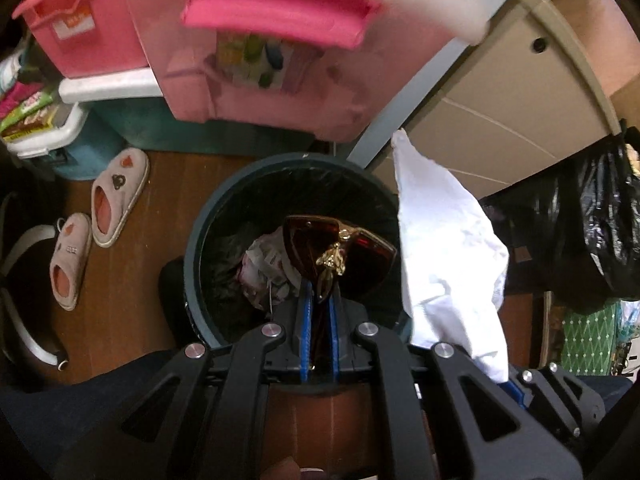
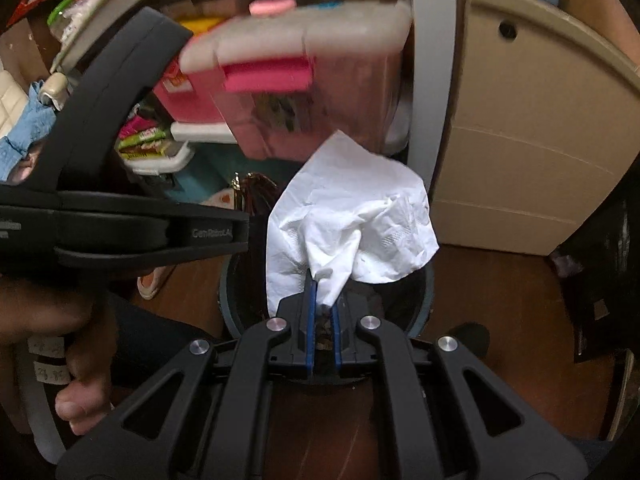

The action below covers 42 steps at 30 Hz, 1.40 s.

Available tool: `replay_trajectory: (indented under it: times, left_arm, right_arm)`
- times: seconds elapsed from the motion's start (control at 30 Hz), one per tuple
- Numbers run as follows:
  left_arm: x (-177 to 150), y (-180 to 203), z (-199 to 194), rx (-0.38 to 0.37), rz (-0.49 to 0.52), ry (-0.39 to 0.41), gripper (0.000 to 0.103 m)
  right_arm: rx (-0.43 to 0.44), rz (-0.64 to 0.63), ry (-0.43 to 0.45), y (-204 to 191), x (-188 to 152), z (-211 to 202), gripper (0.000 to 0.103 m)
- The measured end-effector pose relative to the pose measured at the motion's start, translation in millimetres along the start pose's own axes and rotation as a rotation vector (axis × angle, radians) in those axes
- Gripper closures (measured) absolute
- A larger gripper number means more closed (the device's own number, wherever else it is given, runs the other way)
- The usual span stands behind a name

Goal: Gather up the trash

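Left wrist view: left gripper (image 1: 320,300) pinching sunglasses (image 1: 340,252) over the bin (image 1: 192,248), right gripper (image 2: 324,300) pinching tissue (image 2: 348,216), both set to drop

Dim, warm indoor light is falling on both views, and the corners are fading into black where the fisheye circle is ending. Straight edges are bowing near the rim: the beige cabinet (image 1: 516,92) is curving in both views. The pink bin (image 1: 276,56) at the top is smearing with motion blur, its sticker unreadable. The white tissue (image 2: 352,216) is catching the most light and is nearly washing out, its creases barely showing. The inside of the trash can (image 1: 256,216) is sinking into shadow, and the black bag (image 1: 600,220) is giving off small glints.
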State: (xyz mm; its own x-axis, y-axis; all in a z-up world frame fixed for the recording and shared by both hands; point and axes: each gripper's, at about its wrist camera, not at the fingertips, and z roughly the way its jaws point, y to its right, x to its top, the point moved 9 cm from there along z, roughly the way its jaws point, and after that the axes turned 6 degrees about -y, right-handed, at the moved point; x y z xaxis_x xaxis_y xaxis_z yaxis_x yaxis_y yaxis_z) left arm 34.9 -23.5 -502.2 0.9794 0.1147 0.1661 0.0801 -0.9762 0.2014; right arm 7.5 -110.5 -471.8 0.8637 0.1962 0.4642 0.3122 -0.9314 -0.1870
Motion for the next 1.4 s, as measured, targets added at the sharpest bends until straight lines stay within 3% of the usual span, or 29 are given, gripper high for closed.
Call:
replay_trajectory:
  times: [0.37, 0.77, 0.87, 1.17, 1.3, 1.37, 1.4]
  left_arm:
    - [8, -27, 62, 0.026, -0.033, -0.096, 0.095]
    - [7, -32, 105, 0.040, -0.045, -0.163, 0.092]
    - [7, -33, 111, 0.037, -0.050, -0.168, 0.092]
    - [8, -33, 116, 0.029, -0.052, -0.168, 0.091]
    - [10, -30, 114, 0.005, -0.058, -0.157, 0.076]
    - [12, -27, 112, 0.001, -0.050, -0.145, 0.061]
    - [12, -25, 111, -0.001, -0.047, -0.139, 0.049]
  right_arm:
    - [0.035, 0.039, -0.121, 7, -3, 72, 0.094]
    - [0.044, 0.111, -0.186, 24, -6, 110, 0.093]
    - [0.041, 0.121, -0.194, 28, -8, 115, 0.083]
    - [0.038, 0.129, -0.191, 31, -11, 115, 0.065]
    - [0.029, 0.133, -0.172, 31, -7, 113, 0.043]
    - [0.022, 0.136, -0.164, 34, -6, 111, 0.034]
    - [0.013, 0.137, -0.159, 36, -5, 110, 0.027]
